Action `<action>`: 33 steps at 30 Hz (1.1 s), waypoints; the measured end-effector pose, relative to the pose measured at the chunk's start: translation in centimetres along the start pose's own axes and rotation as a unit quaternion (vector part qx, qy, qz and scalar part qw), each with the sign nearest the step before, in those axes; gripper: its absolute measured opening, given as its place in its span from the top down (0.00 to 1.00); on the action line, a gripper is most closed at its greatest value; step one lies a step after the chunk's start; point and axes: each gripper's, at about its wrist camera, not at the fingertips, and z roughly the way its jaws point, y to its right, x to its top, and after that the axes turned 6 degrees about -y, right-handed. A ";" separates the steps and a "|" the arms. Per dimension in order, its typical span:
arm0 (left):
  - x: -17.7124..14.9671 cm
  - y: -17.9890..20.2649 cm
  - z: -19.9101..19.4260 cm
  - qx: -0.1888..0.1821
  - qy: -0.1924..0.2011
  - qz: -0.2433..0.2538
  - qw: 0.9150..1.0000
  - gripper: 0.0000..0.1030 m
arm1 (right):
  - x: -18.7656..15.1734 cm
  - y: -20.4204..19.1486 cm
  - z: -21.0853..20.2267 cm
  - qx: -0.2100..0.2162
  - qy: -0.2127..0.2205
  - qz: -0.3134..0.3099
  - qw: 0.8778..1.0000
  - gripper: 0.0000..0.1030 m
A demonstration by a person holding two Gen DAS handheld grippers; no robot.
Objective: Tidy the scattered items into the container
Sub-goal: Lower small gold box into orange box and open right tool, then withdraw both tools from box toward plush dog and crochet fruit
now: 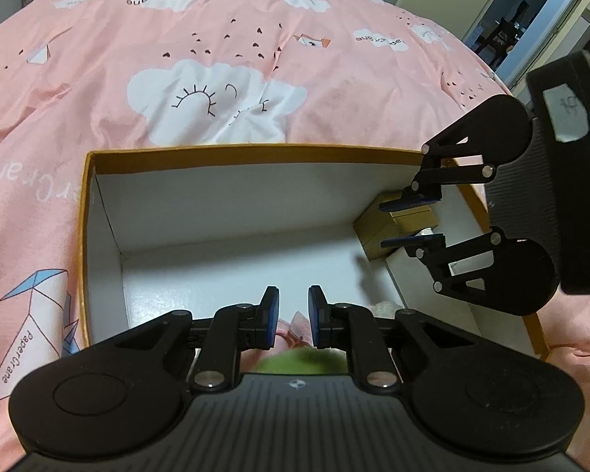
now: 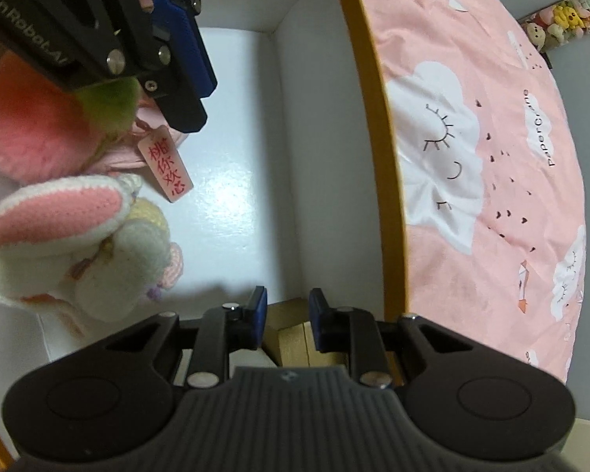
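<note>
An open cardboard box (image 1: 247,154) with white inner walls and an orange rim lies on the pink bed cover. My left gripper (image 1: 293,316) is open inside it, just above a crocheted pink peach with a green leaf (image 2: 27,126) and a pink tag (image 2: 166,163). A white crocheted bunny (image 2: 78,244) lies beside the peach. My right gripper (image 2: 284,314) is open, its jaws on either side of a small tan box (image 1: 389,228) in the box corner, not touching it. The right gripper also shows in the left wrist view (image 1: 411,222).
The pink bed cover (image 1: 216,59) with cloud prints surrounds the box. Plush toys (image 2: 566,15) line a shelf beyond the bed. A doorway (image 1: 523,19) opens at the far right. The box floor (image 2: 224,181) is bare white at its middle.
</note>
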 end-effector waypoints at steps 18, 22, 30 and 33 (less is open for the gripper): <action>-4.1 3.1 -4.7 0.019 0.069 0.024 0.997 0.73 | -3.5 -3.5 -6.9 -0.049 0.075 0.128 0.988 0.59; -5.9 4.0 -6.0 0.026 0.100 0.032 0.994 0.70 | -4.1 -4.5 -8.0 -0.048 0.106 0.186 0.976 0.57; -9.1 5.8 -8.8 0.026 0.159 0.071 0.984 0.47 | -5.3 -7.8 -11.7 -0.073 0.184 0.334 0.922 0.44; -10.1 6.2 -10.0 0.019 0.177 0.078 0.981 0.46 | -6.3 -9.7 -13.3 -0.079 0.225 0.398 0.886 0.31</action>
